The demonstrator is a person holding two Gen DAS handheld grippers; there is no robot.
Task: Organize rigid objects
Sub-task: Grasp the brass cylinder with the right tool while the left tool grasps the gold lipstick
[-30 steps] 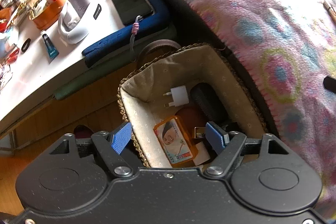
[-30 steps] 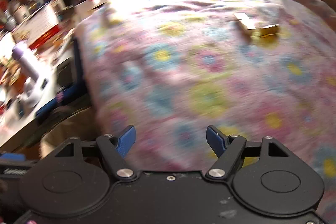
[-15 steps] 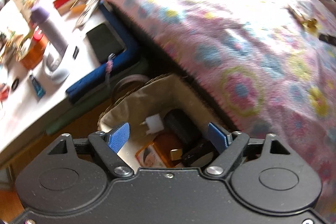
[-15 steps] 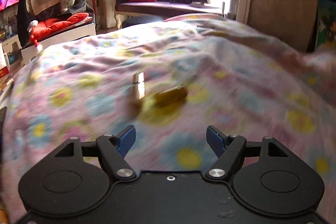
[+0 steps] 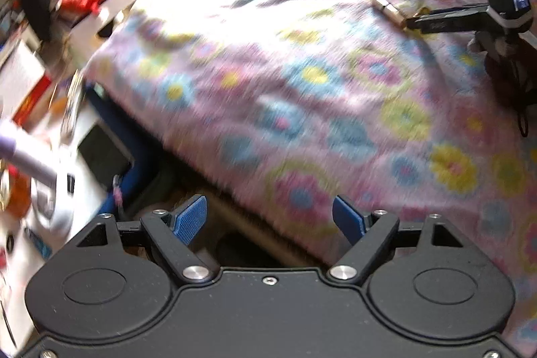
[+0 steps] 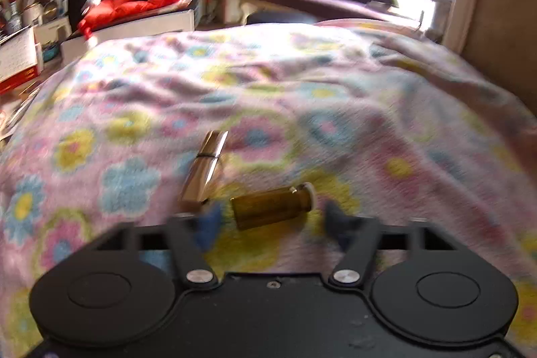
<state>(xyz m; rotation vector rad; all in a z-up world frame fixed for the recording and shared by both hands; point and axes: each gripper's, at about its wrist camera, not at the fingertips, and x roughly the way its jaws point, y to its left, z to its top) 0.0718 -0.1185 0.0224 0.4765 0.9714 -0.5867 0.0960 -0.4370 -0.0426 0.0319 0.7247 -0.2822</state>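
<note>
Right gripper [image 6: 270, 222] jaws were closing, not yet clamped, around the amber vial [image 6: 272, 204]; its long axis lay crosswise between them. Left gripper [image 5: 268, 218] open, empty, farther off.

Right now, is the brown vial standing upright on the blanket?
No, the brown vial lies on its side on the floral blanket, just ahead of the right claw.

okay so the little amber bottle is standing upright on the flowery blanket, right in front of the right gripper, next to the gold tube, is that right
Not quite. The amber bottle is lying on its side, not standing upright, as the right wrist view shows. The rest holds: it rests on the flowery blanket just ahead of the right gripper, with the gold tube beside it.
</note>
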